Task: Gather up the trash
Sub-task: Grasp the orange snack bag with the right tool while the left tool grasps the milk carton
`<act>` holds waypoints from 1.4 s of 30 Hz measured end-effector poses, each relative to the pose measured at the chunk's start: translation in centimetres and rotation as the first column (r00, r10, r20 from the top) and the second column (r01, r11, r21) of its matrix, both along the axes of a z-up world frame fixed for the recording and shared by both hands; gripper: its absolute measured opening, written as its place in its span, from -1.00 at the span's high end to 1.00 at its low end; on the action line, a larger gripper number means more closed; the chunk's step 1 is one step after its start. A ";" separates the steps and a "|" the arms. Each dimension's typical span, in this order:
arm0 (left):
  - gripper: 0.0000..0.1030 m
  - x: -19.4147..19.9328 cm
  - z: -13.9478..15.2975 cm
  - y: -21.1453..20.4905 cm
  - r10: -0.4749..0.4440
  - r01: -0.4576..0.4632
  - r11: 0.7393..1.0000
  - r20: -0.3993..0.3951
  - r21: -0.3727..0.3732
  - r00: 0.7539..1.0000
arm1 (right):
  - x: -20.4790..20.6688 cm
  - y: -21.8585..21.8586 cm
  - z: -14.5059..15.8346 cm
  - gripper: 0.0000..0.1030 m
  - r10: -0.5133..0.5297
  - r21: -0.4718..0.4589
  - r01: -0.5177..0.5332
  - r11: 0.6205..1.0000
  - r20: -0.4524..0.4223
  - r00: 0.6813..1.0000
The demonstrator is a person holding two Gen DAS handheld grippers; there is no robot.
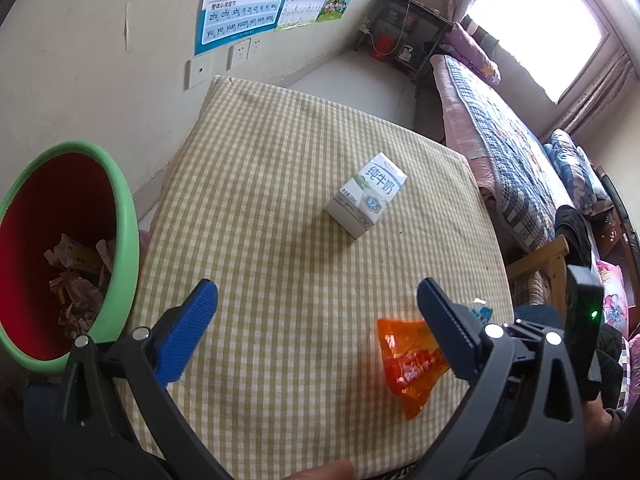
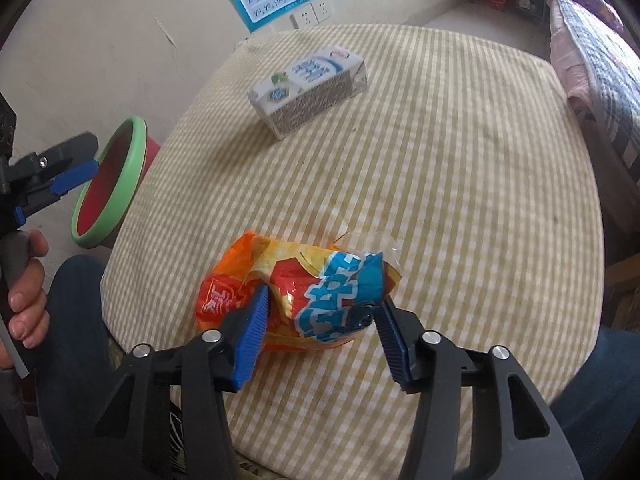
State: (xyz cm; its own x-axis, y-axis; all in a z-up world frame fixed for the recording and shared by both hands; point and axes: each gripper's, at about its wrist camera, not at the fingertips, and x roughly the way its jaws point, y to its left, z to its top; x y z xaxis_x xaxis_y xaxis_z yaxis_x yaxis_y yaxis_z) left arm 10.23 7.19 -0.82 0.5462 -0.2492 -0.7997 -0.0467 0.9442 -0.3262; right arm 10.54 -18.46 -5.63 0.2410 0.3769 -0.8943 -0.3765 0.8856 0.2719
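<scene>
Two grippers worked over a table covered in a yellow checked cloth, with a bed at its three o'clock edge in the left wrist view. A red bin with a green rim stood off the table's nine o'clock edge, crumpled paper lying at its bottom. A white milk carton lay on its side toward twelve o'clock, well apart from both grippers. The orange snack wrapper lay crumpled on the cloth near the six o'clock edge. The right gripper straddled it, half closed: the left blue pad dug into the wrapper's orange side and the right pad touched its blue-printed end, so the film bunched up between them. The left gripper hung beside the bin with its pads spread wide and nothing between them; in its view the wrapper sat at four o'clock, partly behind the right pad.
</scene>
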 end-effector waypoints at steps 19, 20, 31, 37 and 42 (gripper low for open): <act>-0.89 5.5 -1.6 -4.0 -0.096 0.098 0.995 -0.036 0.034 0.995 | 5.6 -4.7 2.4 0.09 -0.106 -0.051 0.113 0.992 0.123 0.987; -0.89 6.0 -1.8 -4.3 -0.102 0.104 0.994 -0.041 0.038 0.994 | 6.0 -4.9 2.4 0.09 -0.113 -0.050 0.120 0.992 0.124 0.986; -0.89 12.9 -6.5 -7.1 -0.171 0.196 0.965 -0.146 0.174 0.974 | 9.7 -6.7 1.8 0.10 -0.163 -0.019 0.166 0.986 0.112 0.980; -0.70 15.4 -8.1 -8.8 -0.239 0.275 0.935 -0.177 0.224 0.955 | 10.7 -7.1 1.9 0.10 -0.171 -0.003 0.172 0.985 0.113 0.979; -0.21 16.3 -9.0 -10.0 -0.283 0.330 0.914 -0.211 0.238 0.936 | 11.4 -7.7 1.6 0.10 -0.182 0.007 0.183 0.983 0.108 0.977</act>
